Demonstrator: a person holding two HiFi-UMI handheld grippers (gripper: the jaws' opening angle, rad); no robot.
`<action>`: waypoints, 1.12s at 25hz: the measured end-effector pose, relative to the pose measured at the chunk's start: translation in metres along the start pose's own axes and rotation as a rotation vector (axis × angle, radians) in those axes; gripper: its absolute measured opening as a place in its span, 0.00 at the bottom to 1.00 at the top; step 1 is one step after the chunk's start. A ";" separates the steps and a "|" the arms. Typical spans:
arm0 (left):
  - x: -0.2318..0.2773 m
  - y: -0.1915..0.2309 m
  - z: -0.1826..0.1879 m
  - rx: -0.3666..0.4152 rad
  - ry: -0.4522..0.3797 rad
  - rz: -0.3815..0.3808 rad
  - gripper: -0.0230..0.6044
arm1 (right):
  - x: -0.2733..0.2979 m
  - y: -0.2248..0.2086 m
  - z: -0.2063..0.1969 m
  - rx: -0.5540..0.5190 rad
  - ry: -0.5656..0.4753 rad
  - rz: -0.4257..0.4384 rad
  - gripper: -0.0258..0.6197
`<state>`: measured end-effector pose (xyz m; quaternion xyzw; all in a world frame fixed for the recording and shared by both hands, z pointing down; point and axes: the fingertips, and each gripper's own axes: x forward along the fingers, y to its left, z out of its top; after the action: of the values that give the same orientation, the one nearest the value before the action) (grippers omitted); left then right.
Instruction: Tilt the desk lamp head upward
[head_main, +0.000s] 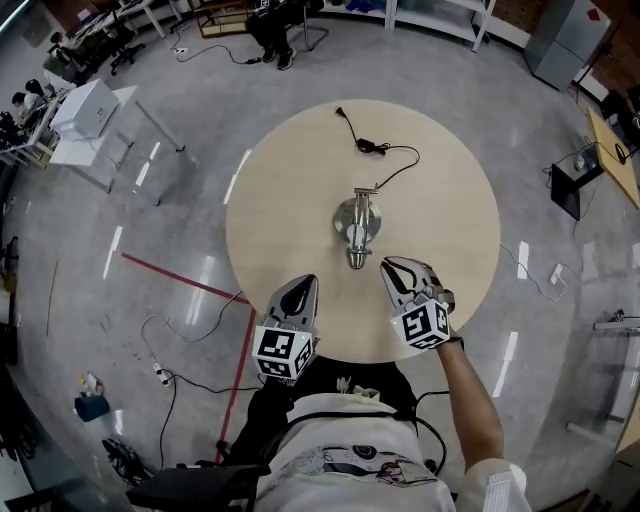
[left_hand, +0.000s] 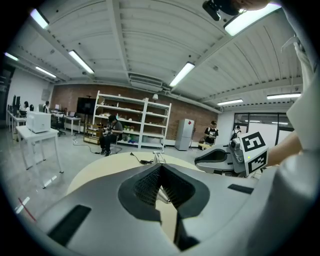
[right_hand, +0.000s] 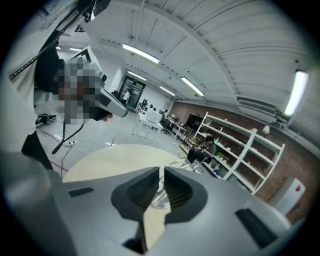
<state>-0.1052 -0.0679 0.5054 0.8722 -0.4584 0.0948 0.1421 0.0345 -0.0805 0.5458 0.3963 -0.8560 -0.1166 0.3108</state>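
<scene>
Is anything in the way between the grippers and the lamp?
No, nothing visible. Only bare table lies between the lamp and the left gripper and right gripper. The cord runs off on the lamp's far side.

Round table (head_main: 290, 200), desk lamp (head_main: 358, 228) at its centre.
The cable (head_main: 385, 150) lies behind the lamp, running to the far edge. The left gripper (head_main: 300, 284) sits over the near edge, left of the lamp (well apart); the right gripper (head_main: 392, 267) is just beside the lamp's near end, on its right.
</scene>
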 end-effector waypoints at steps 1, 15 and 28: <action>0.003 0.000 0.000 -0.001 0.001 0.008 0.02 | 0.005 -0.002 -0.002 -0.012 0.000 0.015 0.06; 0.022 -0.008 -0.008 -0.024 0.050 0.111 0.02 | 0.073 0.001 -0.041 -0.726 0.023 0.264 0.20; 0.014 0.003 -0.023 -0.058 0.084 0.181 0.02 | 0.103 0.021 -0.058 -1.183 -0.016 0.342 0.32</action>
<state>-0.1008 -0.0725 0.5319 0.8179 -0.5316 0.1302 0.1773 0.0077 -0.1413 0.6458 0.0128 -0.7000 -0.5233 0.4857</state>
